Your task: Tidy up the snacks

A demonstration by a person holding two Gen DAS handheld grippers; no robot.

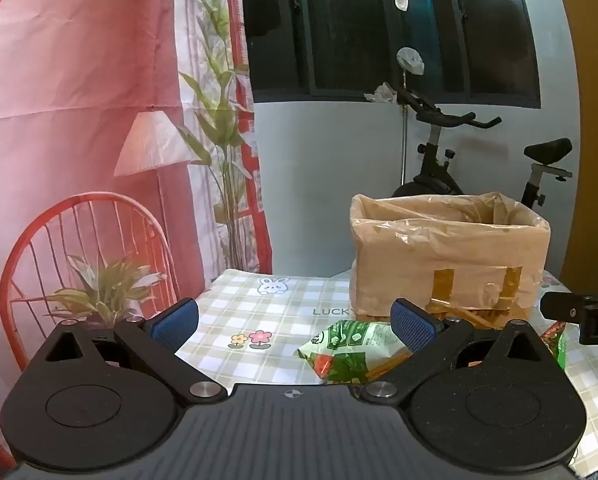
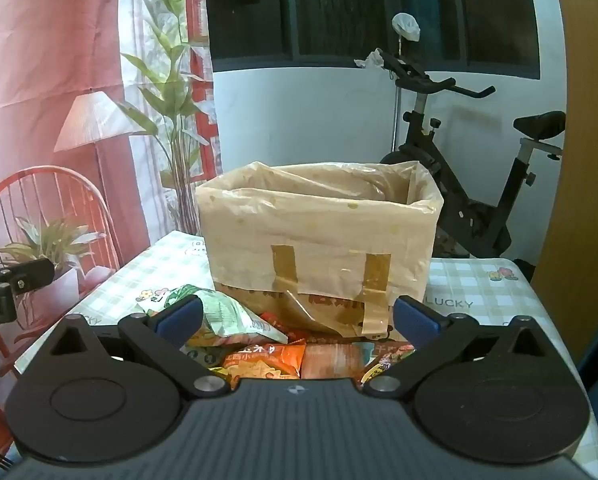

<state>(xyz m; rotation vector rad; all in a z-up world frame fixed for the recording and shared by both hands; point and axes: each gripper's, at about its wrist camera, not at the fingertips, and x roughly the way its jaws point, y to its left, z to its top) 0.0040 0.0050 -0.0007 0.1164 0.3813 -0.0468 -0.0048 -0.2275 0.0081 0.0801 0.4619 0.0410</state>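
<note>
Hovering over snack pile, nothing picked yet. Right gripper (image 2: 297,316) fingers wide, empty, above orange crinkly snack packets (image 2: 265,362) on checked worktop (image 2: 499,304). Left gripper (image 1: 295,320) fingers wide, empty, green-white foil snack bag (image 1: 345,350) just beside right finger. Next: descend, pinch one packet, lift over rim. Beyond: plastic-lined taped cardboard box (image 2: 319,240), tall wall blocking straight path; black exercise bike (image 2: 479,184) far right.

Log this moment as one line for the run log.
left gripper: open, empty | right gripper: open, empty | snack packets: on table before box | lined cardboard box: upright, open

Both tongs (image 1: 295,322) (image 2: 297,316) agape (empty)
</note>
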